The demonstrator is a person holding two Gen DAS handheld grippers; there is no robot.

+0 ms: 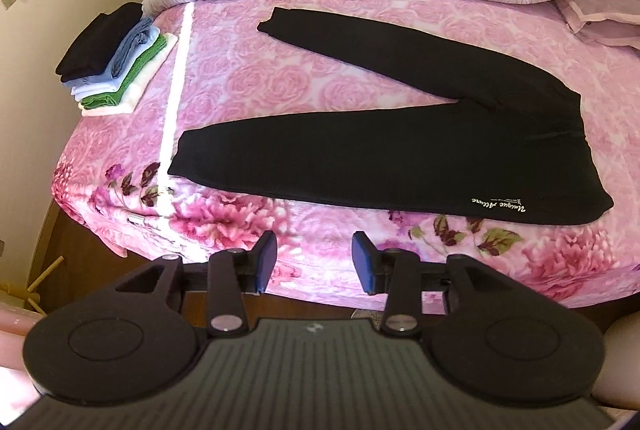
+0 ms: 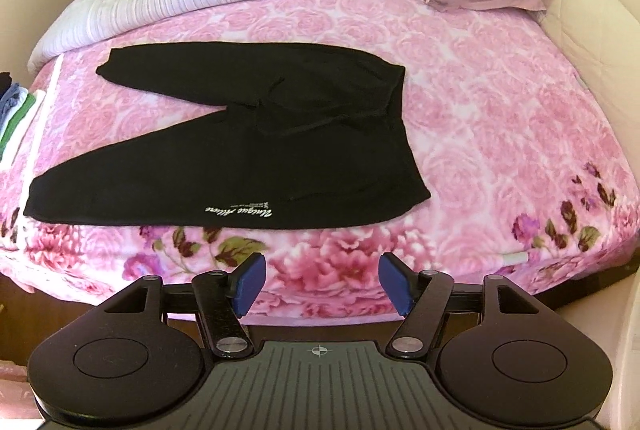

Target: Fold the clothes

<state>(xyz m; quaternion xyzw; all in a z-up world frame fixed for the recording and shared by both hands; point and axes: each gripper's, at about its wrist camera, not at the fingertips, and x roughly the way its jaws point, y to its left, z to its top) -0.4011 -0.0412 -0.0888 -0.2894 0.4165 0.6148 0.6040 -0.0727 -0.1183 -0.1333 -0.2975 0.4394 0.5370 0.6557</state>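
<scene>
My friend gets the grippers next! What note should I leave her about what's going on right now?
Left gripper: open, empty, held off the near edge of the bed.
Right gripper: open, empty, also off the near edge.
Black pants: spread flat on the bed, legs apart in a V, waist to the right, white lettering on the near leg. Not folded yet.
Done: a stack of folded clothes sits at the bed's far left.
Left: bring one leg over the other, fold the pants, probably add them to the stack.

Stack of folded clothes (image 2: 14, 110) cut by the left edge — small print (image 2: 256, 204) above the trousers' logo illegible
</scene>
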